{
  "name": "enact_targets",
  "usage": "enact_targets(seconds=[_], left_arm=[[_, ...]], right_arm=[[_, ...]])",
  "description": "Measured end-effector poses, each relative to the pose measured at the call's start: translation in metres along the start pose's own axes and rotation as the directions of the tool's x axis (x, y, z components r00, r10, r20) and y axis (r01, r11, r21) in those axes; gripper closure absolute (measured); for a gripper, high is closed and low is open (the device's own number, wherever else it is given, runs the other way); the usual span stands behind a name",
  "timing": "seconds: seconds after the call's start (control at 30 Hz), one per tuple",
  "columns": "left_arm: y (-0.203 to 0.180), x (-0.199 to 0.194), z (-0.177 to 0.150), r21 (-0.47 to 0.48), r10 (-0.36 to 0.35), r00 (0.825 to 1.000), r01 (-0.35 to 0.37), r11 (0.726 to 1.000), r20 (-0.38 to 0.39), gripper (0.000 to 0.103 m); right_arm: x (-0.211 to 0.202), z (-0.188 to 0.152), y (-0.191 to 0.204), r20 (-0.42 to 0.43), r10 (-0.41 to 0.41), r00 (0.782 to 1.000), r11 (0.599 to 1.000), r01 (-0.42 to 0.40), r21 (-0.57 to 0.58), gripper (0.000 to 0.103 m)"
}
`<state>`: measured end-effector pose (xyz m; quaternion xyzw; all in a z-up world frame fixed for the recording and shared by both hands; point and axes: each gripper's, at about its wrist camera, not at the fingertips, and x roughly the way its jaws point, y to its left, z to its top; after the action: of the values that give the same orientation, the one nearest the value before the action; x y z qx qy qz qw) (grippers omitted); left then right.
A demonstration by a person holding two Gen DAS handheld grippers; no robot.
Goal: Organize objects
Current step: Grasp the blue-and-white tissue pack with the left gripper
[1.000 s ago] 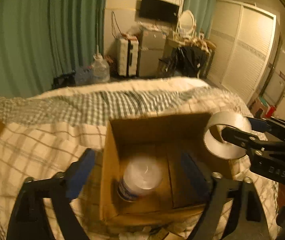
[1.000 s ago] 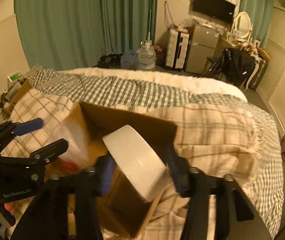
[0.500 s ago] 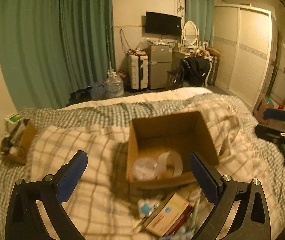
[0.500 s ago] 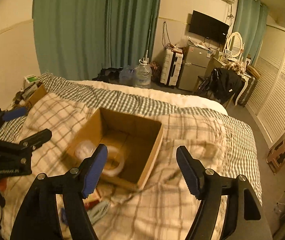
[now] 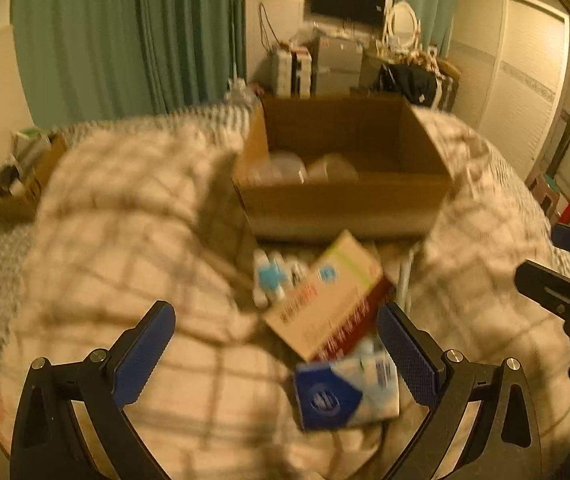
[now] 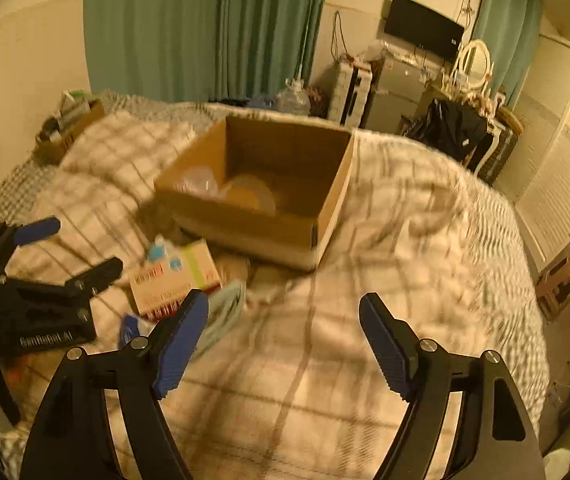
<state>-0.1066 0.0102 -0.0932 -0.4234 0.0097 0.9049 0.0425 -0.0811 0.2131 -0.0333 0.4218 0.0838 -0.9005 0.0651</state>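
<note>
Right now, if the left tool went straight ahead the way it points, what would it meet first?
Most likely the tan and red carton lying between the left tool fingers' line, just before the cardboard box; blur makes depth uncertain.

Dim amber light; motion blur; fisheye-warped edges.

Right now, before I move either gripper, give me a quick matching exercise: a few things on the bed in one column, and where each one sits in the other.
Things:
1. tape roll
2. tan carton
3. blue packet
4. cardboard box

Places:
A. nearest the left gripper, beside its right-hand finger
B. on the checked blanket, open top up
C. inside the box
D. on the blanket just in front of the box

Pairs: 1-C, 2-D, 3-A, 4-B
</note>
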Motion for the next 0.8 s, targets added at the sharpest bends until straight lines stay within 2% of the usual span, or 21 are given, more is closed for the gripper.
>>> enact_targets(seconds=[0.17,0.3,0.43,0.47,0.5,0.53,0.67,0.73,0.8], left_arm=[[-0.013,0.021,-0.028,-0.031,-0.088,0.991,0.086,0.996,-0.104,0.000],[-0.030,0.036,-0.039,0.029,-0.078,0.984,0.083,0.996,-0.161,0.000],[-0.038,0.053,-0.045,0.043,-0.094,0.974,0.105,0.994,-0.206,0.002],[-0.036,0.053,-0.045,0.036,-0.097,0.974,0.107,0.994,-0.205,0.004],[-0.035,0.052,-0.045,0.030,-0.109,0.973,0.118,0.993,-0.202,0.018],[-0.034,0.050,-0.044,0.019,-0.137,0.969,0.144,0.989,-0.206,0.024],[-0.028,0.040,-0.041,0.001,-0.166,0.967,0.170,0.986,-0.192,0.025],[-0.021,0.024,-0.033,-0.009,-0.170,0.974,0.170,0.985,-0.147,0.025],[-0.016,0.013,-0.025,0.007,-0.122,0.987,0.124,0.992,-0.100,0.026]], right_arm=[[0.027,-0.021,0.000,-0.043,-0.008,0.999,1.000,0.009,0.015,0.025],[0.042,-0.032,-0.003,-0.076,0.010,0.997,0.998,-0.006,0.055,0.025],[0.046,-0.035,-0.003,-0.082,0.017,0.996,0.998,-0.012,0.058,0.025],[0.046,-0.035,-0.003,-0.082,0.016,0.997,0.998,-0.011,0.058,0.025],[0.045,-0.035,-0.002,-0.079,0.014,0.997,0.998,-0.010,0.056,0.025],[0.044,-0.036,-0.002,-0.075,0.011,0.997,0.999,-0.007,0.053,0.026],[0.039,-0.034,0.002,-0.069,0.004,0.998,0.999,-0.001,0.049,0.026],[0.033,-0.034,0.004,-0.061,0.022,0.998,0.998,-0.018,0.066,0.026],[0.031,-0.032,0.005,-0.060,0.052,0.997,0.995,-0.046,0.090,0.026]])
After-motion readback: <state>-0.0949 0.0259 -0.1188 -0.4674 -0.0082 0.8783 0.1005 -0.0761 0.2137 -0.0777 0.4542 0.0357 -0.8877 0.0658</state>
